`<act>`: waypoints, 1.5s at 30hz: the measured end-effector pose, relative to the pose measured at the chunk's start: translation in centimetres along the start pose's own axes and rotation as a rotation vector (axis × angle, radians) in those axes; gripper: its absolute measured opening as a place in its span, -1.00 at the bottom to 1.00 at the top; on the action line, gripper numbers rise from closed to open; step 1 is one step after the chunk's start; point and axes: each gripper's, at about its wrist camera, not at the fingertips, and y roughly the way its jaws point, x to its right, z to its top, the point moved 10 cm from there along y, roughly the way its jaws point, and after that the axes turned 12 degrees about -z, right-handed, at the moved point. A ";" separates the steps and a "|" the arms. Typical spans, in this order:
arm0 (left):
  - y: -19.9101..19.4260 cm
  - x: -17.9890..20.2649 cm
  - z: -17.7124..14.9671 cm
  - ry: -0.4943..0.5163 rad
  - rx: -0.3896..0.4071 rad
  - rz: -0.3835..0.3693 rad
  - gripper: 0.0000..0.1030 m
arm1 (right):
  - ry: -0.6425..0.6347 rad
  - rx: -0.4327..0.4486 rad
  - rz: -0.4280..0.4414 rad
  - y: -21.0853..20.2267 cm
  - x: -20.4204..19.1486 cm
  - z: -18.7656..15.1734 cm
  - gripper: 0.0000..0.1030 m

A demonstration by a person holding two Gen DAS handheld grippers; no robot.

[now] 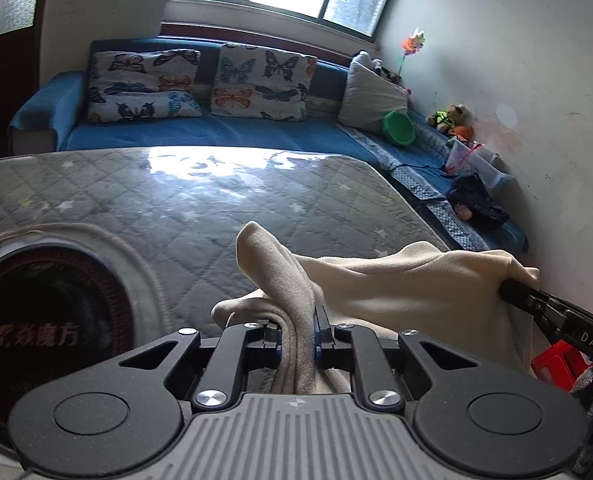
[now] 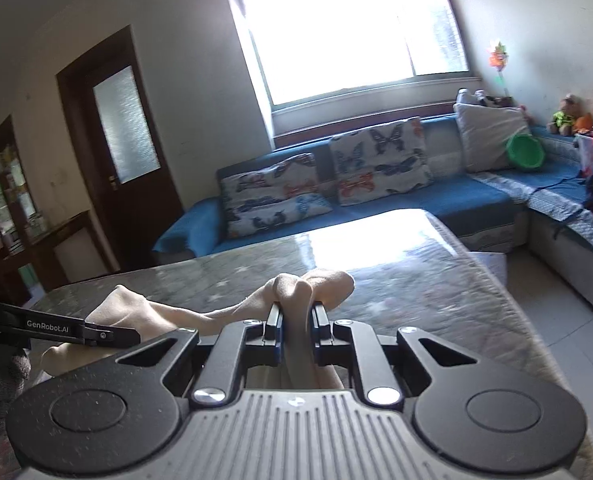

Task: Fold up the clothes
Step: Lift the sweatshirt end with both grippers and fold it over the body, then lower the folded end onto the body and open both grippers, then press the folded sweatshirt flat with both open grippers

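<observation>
1. Cream fleece garment [image 1: 396, 280] is pinched in my left gripper [image 1: 298, 332]; the jaws are closed on a bunched fold of the cloth, which stands up past the fingertips.
2. From the right wrist camera, my right gripper [image 2: 296, 320] is likewise clamped on another bunch of the same cream garment [image 2: 312, 284], jaws tight on the cloth.
3. I see the garment stretched between the two grippers, held above the grey quilted table cover with pale stars [image 1: 200, 200]; lower folds hang down near the left gripper body.
4. Left of the left gripper: a round dark inset with a red logo [image 1: 48, 320] sits in the table cover.
5. Beyond the table: a blue corner sofa [image 1: 232, 130] carrying butterfly-print cushions [image 1: 260, 82], a plain grey cushion [image 1: 370, 98] and a green round bowl [image 1: 398, 128].
6. Further right on the sofa, soft toys [image 1: 450, 118] against the white wall.
7. Behind the sofa, a bright window [image 2: 348, 28]; a dark wooden door with frosted glass [image 2: 124, 128] stands to its left.
</observation>
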 end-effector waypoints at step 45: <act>6.6 -2.9 -4.6 -0.016 -0.142 0.105 0.02 | -0.069 -0.132 -0.148 5.9 4.9 -5.2 0.34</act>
